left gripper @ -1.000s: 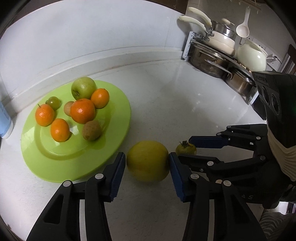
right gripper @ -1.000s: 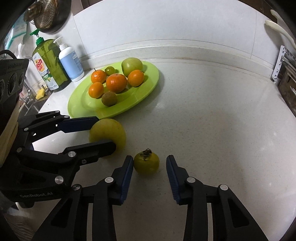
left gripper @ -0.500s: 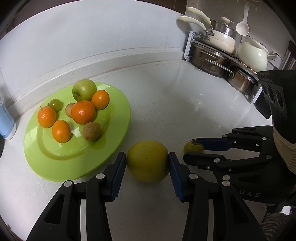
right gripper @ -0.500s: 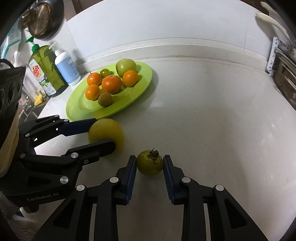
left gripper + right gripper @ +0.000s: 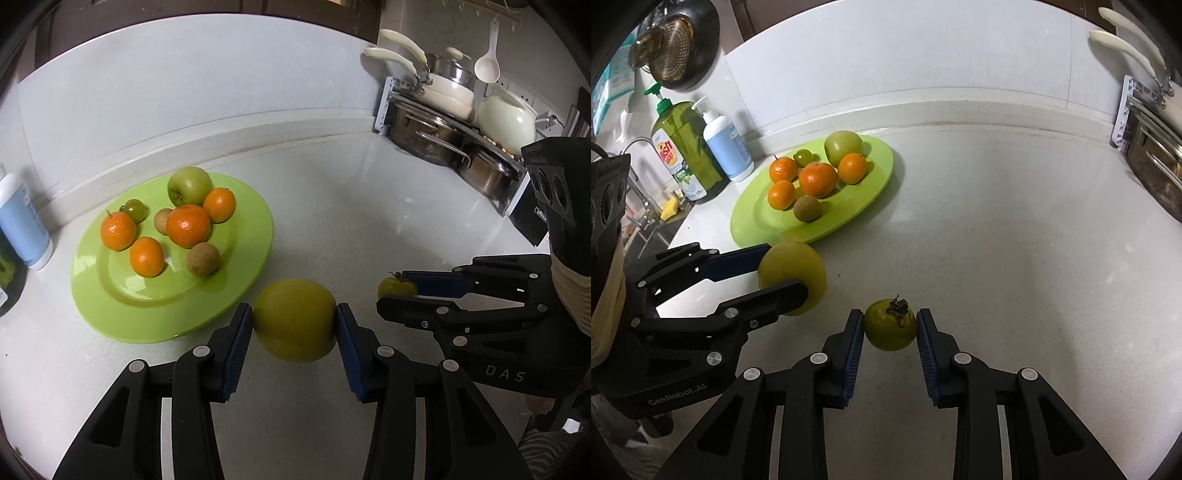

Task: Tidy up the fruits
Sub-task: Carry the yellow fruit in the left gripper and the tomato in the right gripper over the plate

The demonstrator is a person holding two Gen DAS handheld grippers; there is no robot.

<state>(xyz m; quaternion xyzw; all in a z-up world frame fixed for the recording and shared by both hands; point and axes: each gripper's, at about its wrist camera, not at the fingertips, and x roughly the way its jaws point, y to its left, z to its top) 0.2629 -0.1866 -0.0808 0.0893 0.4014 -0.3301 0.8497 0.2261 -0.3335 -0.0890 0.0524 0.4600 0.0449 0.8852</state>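
You clamped the left gripper [image 5: 294,326] on the yellow fruit [image 5: 294,319] and the right gripper [image 5: 890,330] on the tomato [image 5: 889,324], both apparently bound for the plate [image 5: 243,266].

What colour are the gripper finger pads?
Blue pads, on black fingers; clearest in the right wrist view.

White counter [image 5: 369,206], pale wall [image 5: 184,85], pot rack [image 5: 450,136] in corner.

Both grippers were black linkage frames with silver screws and ribbed blue pads. Right gripper [image 5: 397,297] body read "DAS"; left gripper [image 5: 783,271] read "GenRobot.AI". Each had beige banding below a black two-lens camera block.
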